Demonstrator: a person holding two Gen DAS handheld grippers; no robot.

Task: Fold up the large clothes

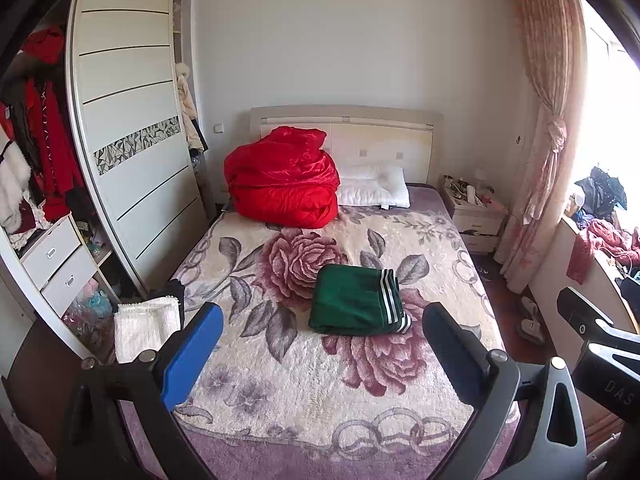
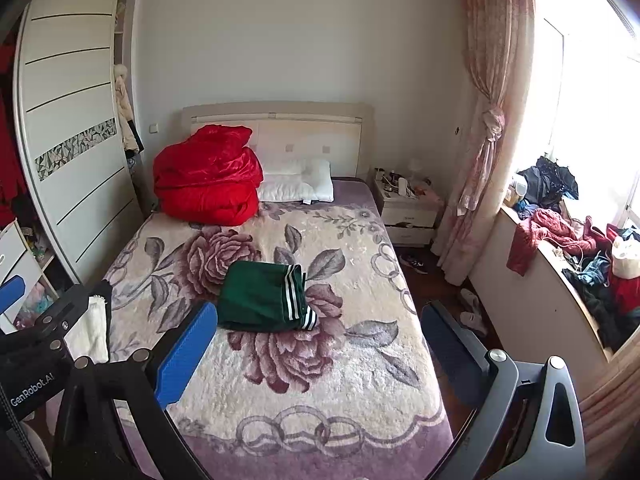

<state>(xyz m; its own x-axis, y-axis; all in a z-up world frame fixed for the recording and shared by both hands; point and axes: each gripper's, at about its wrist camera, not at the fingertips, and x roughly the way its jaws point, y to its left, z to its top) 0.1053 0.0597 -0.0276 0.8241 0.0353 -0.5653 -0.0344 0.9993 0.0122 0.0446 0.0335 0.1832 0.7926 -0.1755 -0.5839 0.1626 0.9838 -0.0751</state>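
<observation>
A green garment with white stripes (image 1: pixel 358 300) lies folded into a compact rectangle in the middle of the floral bedspread (image 1: pixel 320 380); the right wrist view shows the same green garment (image 2: pixel 262 298). My left gripper (image 1: pixel 322 344) hovers over the foot of the bed, well short of the garment, open with nothing between its fingers. My right gripper (image 2: pixel 318 344) is held beside it, to the right, also open and empty. A folded white cloth (image 1: pixel 144 326) rests on the bed's left edge, with a dark piece behind it.
A bundled red quilt (image 1: pixel 280 180) and a white pillow (image 1: pixel 374 186) sit by the headboard. A wardrobe (image 1: pixel 128 128) with open drawers stands left. On the right are a nightstand (image 2: pixel 408 210), a pink curtain (image 2: pixel 486 140), shoes on the floor and a cluttered window ledge (image 2: pixel 560 256).
</observation>
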